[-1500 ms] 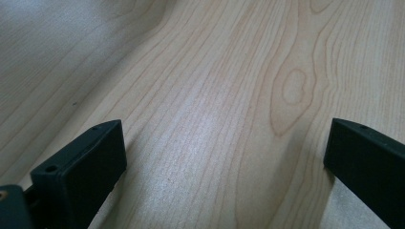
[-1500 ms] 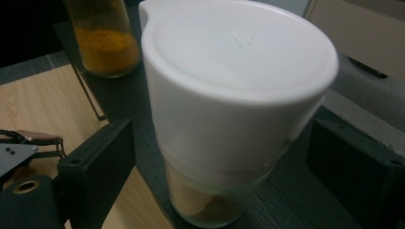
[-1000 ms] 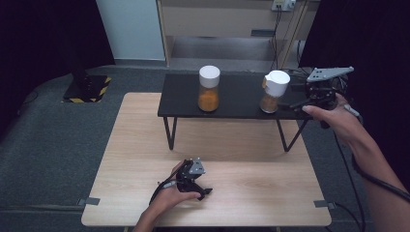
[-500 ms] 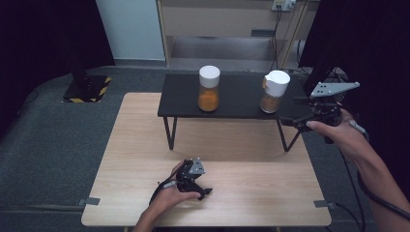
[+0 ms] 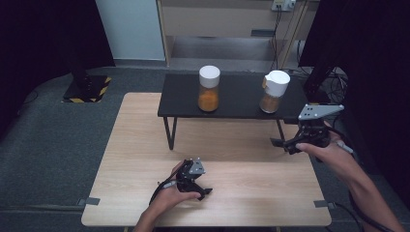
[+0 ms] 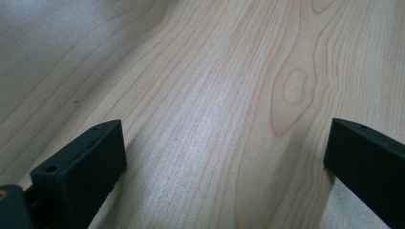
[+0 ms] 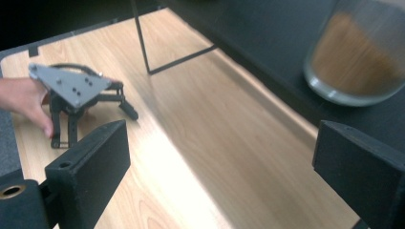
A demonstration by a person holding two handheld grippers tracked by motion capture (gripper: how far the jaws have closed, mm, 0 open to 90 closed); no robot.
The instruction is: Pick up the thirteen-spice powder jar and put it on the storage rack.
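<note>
Jars first: the left jar [image 5: 209, 89] stands upright mid-shelf [image 5: 237, 104] and the right jar [image 5: 273, 92] near its right end, both well apart from your left gripper [image 5: 193, 180], which rests on the table [image 5: 140, 145] with jaws wide and nothing between them. Your right gripper [image 5: 290, 144] hovers just below and in front of the right jar, gaping and empty too, so it's the nearer one by far. That jar [image 7: 356, 59] is blurred and cut off in the right gripper view, so I can't tell how its lid sits.

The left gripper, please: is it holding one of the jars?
No: the left gripper rests open on the wooden table, nothing between its jaws.
</note>
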